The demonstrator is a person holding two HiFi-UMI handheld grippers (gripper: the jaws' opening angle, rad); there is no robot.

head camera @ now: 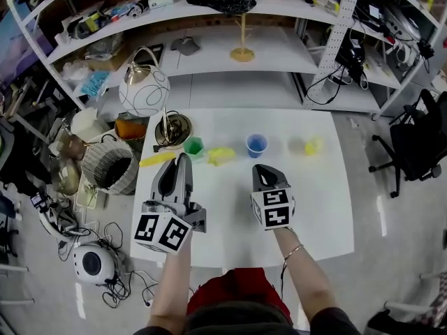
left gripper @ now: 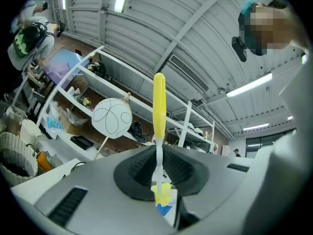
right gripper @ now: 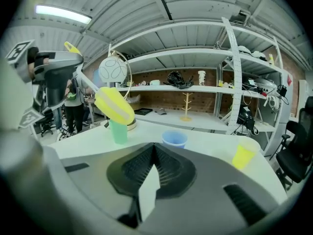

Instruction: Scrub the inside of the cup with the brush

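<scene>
Over the white tabletop, the brush is clamped in the left claw. The shut, empty right claw should be opened to steady the far blue cup first.

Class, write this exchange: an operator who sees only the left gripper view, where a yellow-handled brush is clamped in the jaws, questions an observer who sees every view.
Operator: Which cups stand on the table?
Observer: A green plastic cup, a blue plastic cup and a yellow plastic cup, in a row on the white table.
Operator: And the other gripper?
Observer: The right gripper is shut, holding nothing.
</scene>
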